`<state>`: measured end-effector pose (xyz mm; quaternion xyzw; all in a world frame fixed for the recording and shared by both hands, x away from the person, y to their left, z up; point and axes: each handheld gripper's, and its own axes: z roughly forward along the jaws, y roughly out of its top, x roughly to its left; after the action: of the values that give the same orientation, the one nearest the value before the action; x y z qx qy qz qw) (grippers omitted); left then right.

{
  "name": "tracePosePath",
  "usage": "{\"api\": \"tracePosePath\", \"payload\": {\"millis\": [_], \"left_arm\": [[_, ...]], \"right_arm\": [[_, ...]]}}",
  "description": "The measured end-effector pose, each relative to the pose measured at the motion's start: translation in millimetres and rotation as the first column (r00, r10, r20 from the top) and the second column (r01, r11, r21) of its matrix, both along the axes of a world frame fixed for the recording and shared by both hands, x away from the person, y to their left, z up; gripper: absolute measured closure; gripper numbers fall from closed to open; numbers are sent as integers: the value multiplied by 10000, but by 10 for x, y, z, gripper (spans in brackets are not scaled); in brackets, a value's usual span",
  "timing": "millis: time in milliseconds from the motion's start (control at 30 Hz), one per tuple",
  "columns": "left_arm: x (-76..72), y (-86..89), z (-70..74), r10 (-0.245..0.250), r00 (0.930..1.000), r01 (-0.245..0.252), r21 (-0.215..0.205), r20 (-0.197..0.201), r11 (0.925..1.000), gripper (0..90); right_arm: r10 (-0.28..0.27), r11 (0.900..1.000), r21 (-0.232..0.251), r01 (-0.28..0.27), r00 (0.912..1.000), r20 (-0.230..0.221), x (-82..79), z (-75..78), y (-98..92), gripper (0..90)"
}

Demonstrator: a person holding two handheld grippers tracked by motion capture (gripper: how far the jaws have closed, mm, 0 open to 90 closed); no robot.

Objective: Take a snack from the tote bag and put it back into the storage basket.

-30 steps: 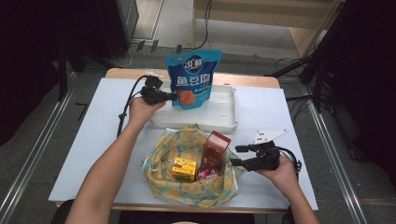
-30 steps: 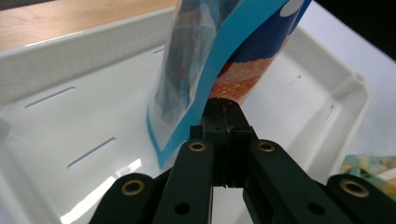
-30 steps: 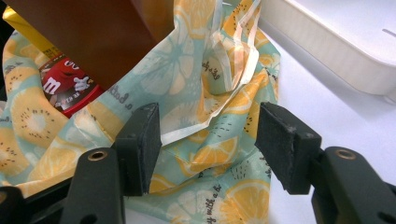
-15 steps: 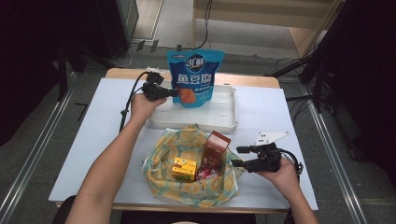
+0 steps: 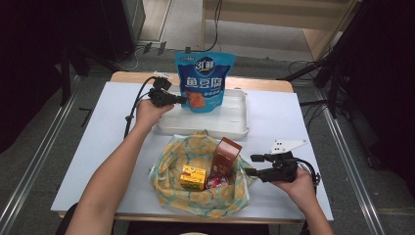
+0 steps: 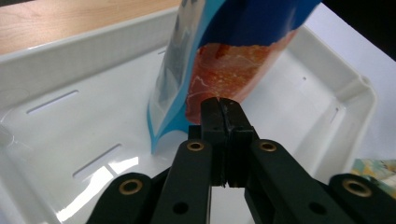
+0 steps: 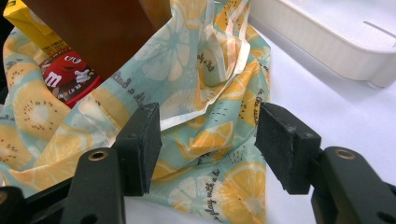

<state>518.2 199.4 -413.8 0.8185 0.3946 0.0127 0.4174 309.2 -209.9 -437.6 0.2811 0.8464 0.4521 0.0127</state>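
Note:
A tall blue snack pouch [image 5: 205, 73] stands upright in the white tray [image 5: 230, 125] at the back of the table. My left gripper [image 5: 180, 100] is shut on the pouch's lower left edge. In the left gripper view its jaws meet at the tips [image 6: 222, 105], right against the pouch [image 6: 243, 46], above the tray floor [image 6: 70, 60]. My right gripper [image 5: 252, 165] rests open at the right edge of a lemon-print cloth [image 5: 171, 161], with nothing between its pads. The right gripper view shows this gripper [image 7: 208, 140] facing the cloth's folds [image 7: 219, 186].
On the cloth sit a brown box [image 5: 226, 154], a small yellow box [image 5: 192, 177] and a red candy packet [image 5: 216, 182]. The white tabletop [image 5: 98, 147] ends close in front of the cloth. A wooden strip [image 5: 264, 83] runs behind the tray.

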Motion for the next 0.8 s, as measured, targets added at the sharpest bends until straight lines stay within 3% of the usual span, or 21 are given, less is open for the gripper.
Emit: {"api": "tracePosePath", "payload": {"millis": [200, 400, 667, 800], "left_arm": [[-145, -4, 151, -672, 9975, 675, 151, -207, 9976, 785], [-301, -15, 214, -1203, 9926, 1206, 210, -144, 9925, 693], [-484, 6, 293, -1452, 9885, 1450, -81, -433, 9894, 586], [-563, 14, 310, -1586, 9861, 1596, 177, -498, 9870, 553]], "right_arm": [[-21, 10000, -10, 21, 10000, -27, 1, 6, 13, 419], [-113, 9999, -15, 113, 9999, -25, -12, 17, 13, 419], [-226, 9997, 55, 226, 9997, 28, -42, 65, 37, 418], [-256, 9997, -4, 256, 9997, 36, -52, 75, 66, 416]]}}
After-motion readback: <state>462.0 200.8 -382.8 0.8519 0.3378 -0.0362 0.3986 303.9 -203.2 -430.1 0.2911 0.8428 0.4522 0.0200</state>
